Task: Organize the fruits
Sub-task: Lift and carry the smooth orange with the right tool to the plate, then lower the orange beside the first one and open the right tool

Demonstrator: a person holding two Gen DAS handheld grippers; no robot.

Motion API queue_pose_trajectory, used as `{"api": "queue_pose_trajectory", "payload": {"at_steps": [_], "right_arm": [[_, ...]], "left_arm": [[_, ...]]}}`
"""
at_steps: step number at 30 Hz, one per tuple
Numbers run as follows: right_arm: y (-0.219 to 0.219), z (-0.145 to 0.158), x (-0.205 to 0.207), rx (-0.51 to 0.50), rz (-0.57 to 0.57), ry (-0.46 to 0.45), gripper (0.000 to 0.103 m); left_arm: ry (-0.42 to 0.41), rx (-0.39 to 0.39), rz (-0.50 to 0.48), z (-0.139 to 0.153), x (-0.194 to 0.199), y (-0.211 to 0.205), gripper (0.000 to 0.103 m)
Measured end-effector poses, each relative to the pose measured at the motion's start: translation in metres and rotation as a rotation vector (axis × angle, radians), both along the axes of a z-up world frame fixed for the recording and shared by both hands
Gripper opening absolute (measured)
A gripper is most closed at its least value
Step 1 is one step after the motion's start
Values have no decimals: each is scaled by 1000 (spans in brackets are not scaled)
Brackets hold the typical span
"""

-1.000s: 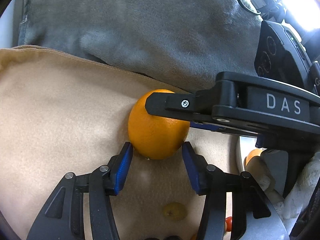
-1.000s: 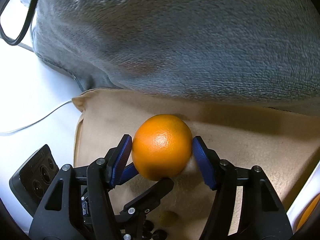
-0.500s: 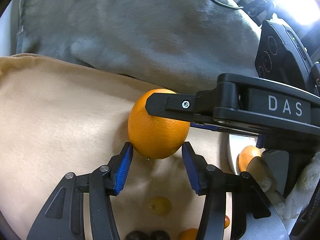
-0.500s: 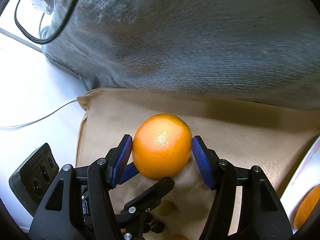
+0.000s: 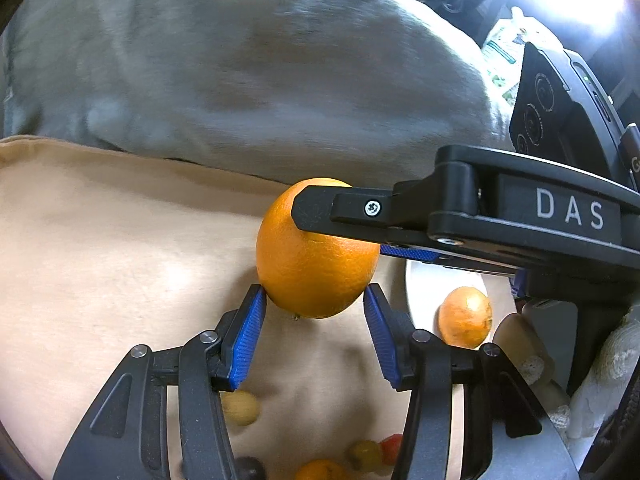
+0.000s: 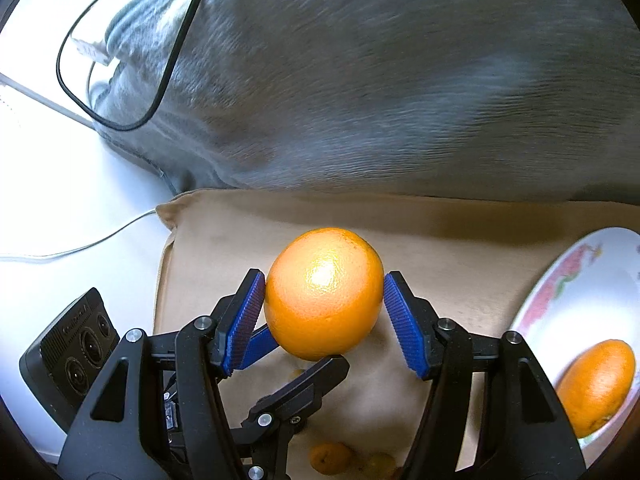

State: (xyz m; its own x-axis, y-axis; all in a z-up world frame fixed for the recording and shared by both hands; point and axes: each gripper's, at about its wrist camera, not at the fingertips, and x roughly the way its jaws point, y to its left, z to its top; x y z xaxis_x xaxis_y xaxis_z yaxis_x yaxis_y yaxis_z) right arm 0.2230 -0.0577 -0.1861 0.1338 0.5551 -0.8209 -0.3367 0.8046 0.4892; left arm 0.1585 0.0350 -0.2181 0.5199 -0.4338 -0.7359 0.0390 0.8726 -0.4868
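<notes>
A large orange [image 5: 316, 264] hangs above the beige cloth [image 5: 100, 248], held between both grippers. My left gripper [image 5: 314, 304] pinches its lower part with its blue pads. My right gripper [image 6: 324, 300] grips its sides; in the left wrist view its black finger [image 5: 340, 208] crosses the orange from the right. The orange also shows in the right wrist view [image 6: 324, 292]. A white flowered plate [image 6: 560, 292] at the right holds a second orange [image 6: 596, 384], also seen in the left wrist view [image 5: 464, 316].
A grey blanket [image 5: 240, 72] lies behind the cloth, with a black cable [image 6: 168, 64] on it. Small fruits [image 5: 240, 408] lie on the cloth below: yellow, red, dark and orange ones [image 5: 364, 456]. A white surface [image 6: 60, 200] borders the cloth on the left.
Both grippers have lifted the orange higher above the cloth. The plate with the second orange and more small fruits have come into view.
</notes>
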Motion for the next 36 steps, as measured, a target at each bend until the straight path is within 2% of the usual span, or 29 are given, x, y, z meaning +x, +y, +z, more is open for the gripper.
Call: {"api": "queue_pose_trajectory", "payload": {"at_steps": [17,29,36], "right_arm": [[-81,11,9,-23,-93,0,65],[-126,10,13,-28,-146,18,65],[-138,6,16,-28,-173,38,65]], "left_arm": [[4,-22,-99,23,12,-69,50],[21,-22,-154,23,20,-92,50],[35,-24,-170,23,21,-106,50]]}}
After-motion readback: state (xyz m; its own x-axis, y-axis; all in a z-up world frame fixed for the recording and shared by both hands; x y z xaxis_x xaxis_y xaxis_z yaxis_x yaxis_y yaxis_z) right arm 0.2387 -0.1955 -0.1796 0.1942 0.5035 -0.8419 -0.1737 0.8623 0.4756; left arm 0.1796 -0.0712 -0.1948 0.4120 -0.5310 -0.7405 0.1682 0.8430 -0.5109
